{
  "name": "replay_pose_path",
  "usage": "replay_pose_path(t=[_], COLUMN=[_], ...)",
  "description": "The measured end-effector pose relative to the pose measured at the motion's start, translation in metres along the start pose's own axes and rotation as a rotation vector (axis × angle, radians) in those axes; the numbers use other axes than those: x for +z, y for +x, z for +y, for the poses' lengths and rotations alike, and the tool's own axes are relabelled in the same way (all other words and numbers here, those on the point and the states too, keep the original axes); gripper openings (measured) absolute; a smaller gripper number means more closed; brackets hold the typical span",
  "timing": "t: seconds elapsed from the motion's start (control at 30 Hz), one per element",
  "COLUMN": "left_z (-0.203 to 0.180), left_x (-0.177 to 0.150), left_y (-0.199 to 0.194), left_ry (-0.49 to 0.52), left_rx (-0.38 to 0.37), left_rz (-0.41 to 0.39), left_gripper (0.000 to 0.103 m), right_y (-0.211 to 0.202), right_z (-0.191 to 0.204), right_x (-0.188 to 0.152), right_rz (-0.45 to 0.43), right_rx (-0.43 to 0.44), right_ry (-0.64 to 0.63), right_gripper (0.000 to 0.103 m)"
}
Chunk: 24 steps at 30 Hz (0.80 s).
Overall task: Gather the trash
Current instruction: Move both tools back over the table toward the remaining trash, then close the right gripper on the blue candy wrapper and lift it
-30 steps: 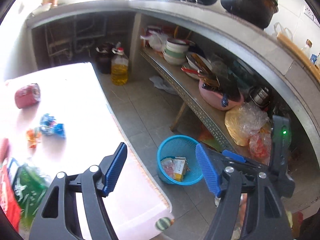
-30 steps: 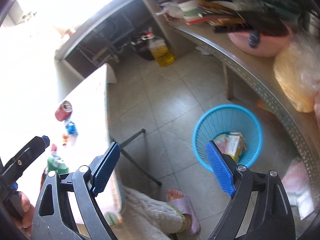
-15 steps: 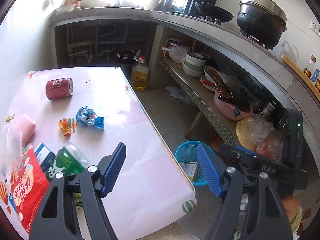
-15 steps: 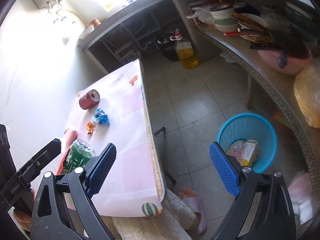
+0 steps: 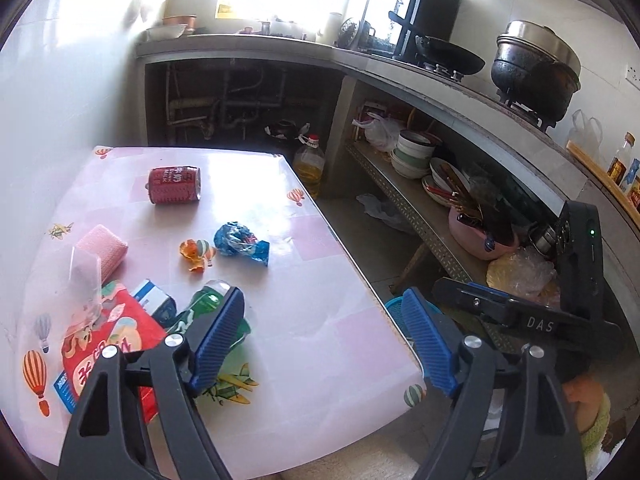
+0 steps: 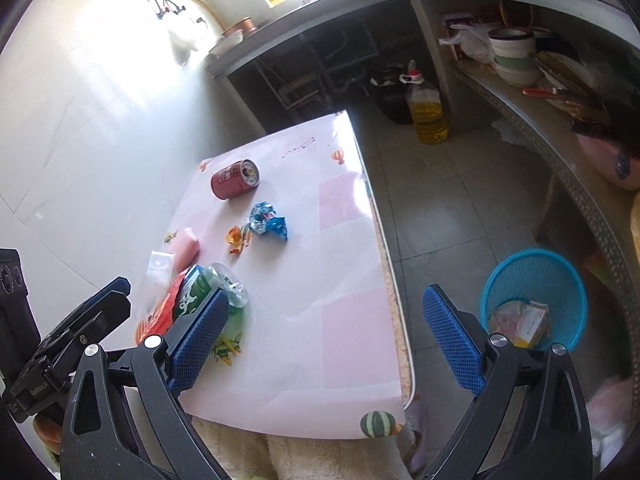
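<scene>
Trash collection, partly done. In the blue bin [image 6: 534, 280] on the floor beside the counter [image 6: 320, 340]: a few wrappers or packets, not identifiable. Still on the counter: red can [image 5: 175, 185] lying on its side at the far end; blue wrapper [image 5: 240, 242] and small orange wrapper [image 5: 196, 254] side by side near the middle; green bottle [image 6: 208, 288], red snack bag [image 5: 104, 344] and a small carton at the near left; a pink sponge, possibly not trash. Left claw [image 5: 324, 344]: released, jaws just opened wider, nothing between them. Right claw [image 6: 332, 340]: released wide, likewise just opened, empty. Estimate: most pieces remain.
</scene>
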<state>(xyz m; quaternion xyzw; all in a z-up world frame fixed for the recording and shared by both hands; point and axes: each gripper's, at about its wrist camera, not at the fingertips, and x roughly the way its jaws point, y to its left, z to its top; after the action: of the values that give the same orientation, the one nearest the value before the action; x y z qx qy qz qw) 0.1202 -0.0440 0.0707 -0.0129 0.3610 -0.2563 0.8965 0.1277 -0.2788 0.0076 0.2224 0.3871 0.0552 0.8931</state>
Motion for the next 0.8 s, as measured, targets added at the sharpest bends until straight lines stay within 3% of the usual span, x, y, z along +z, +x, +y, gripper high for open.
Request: replay_pose_path(t=[0.5, 0.67, 0.8], left_z=[0.095, 0.117, 0.12], left_x=[-0.021, -0.014, 0.013], left_y=[-0.049, -0.047, -0.029], left_ry=[-0.139, -0.186, -0.128], left_rx=[0.178, 0.155, 0.11], left_rz=[-0.058, -0.047, 0.007], left_gripper=[0.082, 0.082, 0.082], right_y=[0.043, 0.053, 0.065], right_z=[0.037, 0.039, 0.046], right_x=[0.004, 0.012, 0.029], right_rz=[0.098, 0.111, 0.1], right_rx=[0.093, 0.113, 0.128], right_ry=[-0.05, -0.046, -0.084], right_gripper=[0.093, 0.093, 0.093])
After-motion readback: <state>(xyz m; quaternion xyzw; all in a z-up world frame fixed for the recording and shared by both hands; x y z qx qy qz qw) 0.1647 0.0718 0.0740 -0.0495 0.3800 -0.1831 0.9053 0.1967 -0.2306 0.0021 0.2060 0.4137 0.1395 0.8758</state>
